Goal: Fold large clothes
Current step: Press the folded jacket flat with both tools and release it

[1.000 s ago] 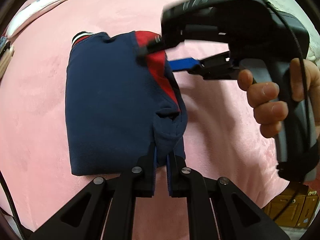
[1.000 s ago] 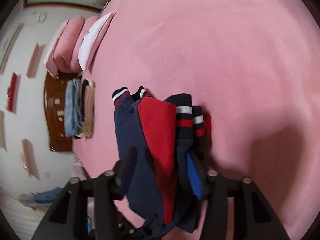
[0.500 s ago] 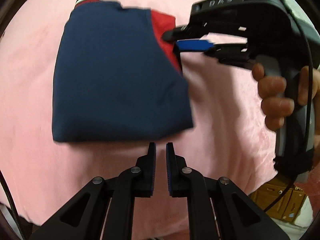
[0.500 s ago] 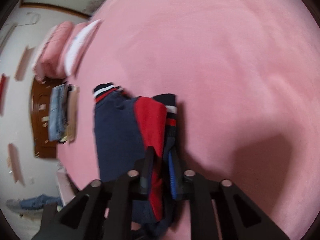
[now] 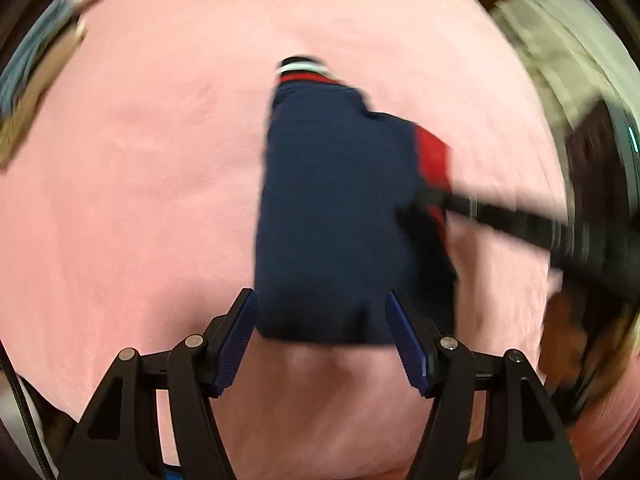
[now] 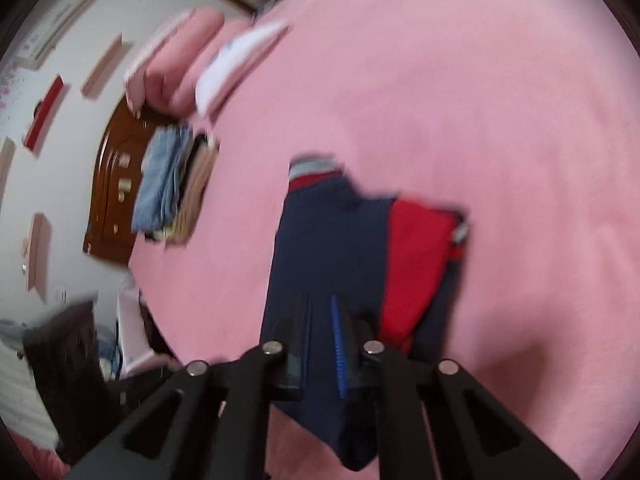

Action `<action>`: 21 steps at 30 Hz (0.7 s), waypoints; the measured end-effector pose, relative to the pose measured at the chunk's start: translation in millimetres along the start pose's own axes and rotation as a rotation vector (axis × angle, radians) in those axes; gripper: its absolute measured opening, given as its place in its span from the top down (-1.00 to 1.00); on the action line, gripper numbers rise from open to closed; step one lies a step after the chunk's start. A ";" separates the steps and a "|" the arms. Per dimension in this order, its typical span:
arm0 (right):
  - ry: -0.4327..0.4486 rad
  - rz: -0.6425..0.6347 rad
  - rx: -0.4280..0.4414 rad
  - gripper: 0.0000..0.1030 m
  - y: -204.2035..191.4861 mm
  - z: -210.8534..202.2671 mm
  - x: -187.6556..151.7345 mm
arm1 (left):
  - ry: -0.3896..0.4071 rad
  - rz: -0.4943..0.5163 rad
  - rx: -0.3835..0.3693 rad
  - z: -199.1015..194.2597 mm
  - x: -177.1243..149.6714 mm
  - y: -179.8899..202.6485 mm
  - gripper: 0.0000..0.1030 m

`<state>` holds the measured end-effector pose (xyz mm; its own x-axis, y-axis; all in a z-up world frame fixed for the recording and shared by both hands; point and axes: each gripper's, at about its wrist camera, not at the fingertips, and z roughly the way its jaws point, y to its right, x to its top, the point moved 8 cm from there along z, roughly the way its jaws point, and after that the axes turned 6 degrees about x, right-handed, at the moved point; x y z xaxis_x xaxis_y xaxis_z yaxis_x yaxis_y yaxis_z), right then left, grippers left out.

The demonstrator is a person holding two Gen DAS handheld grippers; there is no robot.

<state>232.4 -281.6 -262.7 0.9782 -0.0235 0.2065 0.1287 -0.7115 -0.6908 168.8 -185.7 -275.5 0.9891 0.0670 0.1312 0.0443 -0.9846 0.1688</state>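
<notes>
A folded navy and red garment (image 5: 336, 216) with a striped cuff lies on the pink bed cover (image 5: 132, 200). My left gripper (image 5: 322, 320) is open, its blue-padded fingers on either side of the garment's near edge, holding nothing. My right gripper (image 6: 322, 320) is over the garment (image 6: 320, 248) with its jaws nearly together; a fold of navy cloth seems to sit between them. It shows blurred in the left wrist view (image 5: 424, 208) at the garment's right edge.
A stack of folded jeans and clothes (image 6: 172, 188) sits at the bed's far edge, with pink pillows (image 6: 180, 56) beyond it. A wooden cabinet (image 6: 108, 200) stands beside the bed. Pink cover (image 6: 480, 100) spreads around the garment.
My left gripper let go of the garment's near edge, pulled back, then opened wide around it. My right gripper narrowed on the garment's right side and shifted over the navy part.
</notes>
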 end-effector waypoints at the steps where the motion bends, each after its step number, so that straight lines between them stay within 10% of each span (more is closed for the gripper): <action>1: -0.042 -0.013 -0.028 0.83 2.6 12.5 -7.7 | -0.029 -0.034 -0.019 10.4 0.9 -0.4 -0.24; 7: -0.036 0.079 -0.105 1.00 33.9 16.2 -32.7 | -0.088 0.035 0.057 43.2 -7.6 0.3 -0.20; 11: -0.033 0.122 -0.403 1.00 71.9 -9.4 -51.4 | -0.042 0.041 0.063 32.6 -7.6 -2.5 -0.09; 21: 0.171 0.056 0.008 0.99 15.6 -12.0 4.5 | 0.046 0.051 -0.009 17.1 48.4 -13.3 0.67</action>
<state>236.8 -301.2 -264.2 0.9419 -0.1826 0.2819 0.0769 -0.6998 -0.7102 218.5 -172.1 -288.1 0.9825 0.0247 0.1847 -0.0071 -0.9855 0.1697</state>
